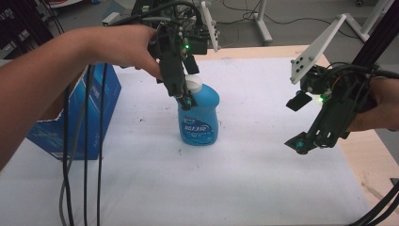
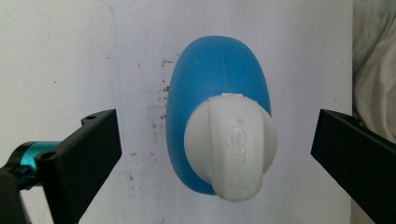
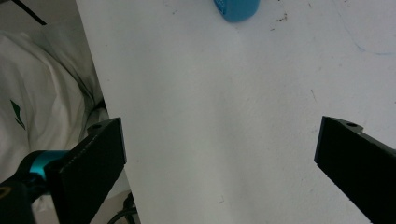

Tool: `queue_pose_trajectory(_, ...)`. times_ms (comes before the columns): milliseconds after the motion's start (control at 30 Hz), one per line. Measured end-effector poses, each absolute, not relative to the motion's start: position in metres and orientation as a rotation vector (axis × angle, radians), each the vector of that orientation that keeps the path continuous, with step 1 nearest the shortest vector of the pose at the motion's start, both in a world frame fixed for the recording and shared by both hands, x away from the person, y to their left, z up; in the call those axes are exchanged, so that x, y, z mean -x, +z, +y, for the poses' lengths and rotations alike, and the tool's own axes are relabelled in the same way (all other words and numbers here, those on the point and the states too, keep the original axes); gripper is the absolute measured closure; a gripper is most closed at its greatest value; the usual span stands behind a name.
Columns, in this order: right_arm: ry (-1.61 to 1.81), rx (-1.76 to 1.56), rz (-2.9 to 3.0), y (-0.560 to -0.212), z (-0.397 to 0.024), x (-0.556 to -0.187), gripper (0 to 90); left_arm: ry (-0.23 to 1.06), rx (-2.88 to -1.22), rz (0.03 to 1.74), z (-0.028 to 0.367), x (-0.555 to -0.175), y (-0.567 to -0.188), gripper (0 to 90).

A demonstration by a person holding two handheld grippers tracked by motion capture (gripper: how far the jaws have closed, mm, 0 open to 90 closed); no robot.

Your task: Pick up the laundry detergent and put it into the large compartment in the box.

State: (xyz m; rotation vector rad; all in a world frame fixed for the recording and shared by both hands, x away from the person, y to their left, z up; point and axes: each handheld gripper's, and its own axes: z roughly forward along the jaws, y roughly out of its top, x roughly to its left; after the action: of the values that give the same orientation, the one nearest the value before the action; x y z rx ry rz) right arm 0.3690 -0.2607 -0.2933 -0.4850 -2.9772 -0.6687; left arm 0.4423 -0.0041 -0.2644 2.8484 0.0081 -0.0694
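Note:
A blue bottle with a white cap stands upright in the middle of the white-covered table. My left gripper comes down on it from above, open, with one jaw on each side of the cap. In the left gripper view the cap and blue body lie between the wide-open gripper, with neither jaw touching. My right gripper hangs open over the table's right side, well away from the bottle. In its own view the right gripper frames bare table, with the bottle's base at the top edge.
A blue cardboard box stands at the table's left edge, with cables hanging in front of it. Bare wood shows along the right edge of the white sheet. Stand legs and cables lie on the floor beyond the far edge.

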Motion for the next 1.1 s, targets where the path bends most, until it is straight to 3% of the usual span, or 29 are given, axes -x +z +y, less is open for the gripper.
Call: queue_pose_trajectory(1100, -0.68, 0.495, -2.97, -0.295, -0.263, -0.371, 1.2, -0.065, -2.899, -0.034, -0.014, -0.443, -0.288, 4.5)
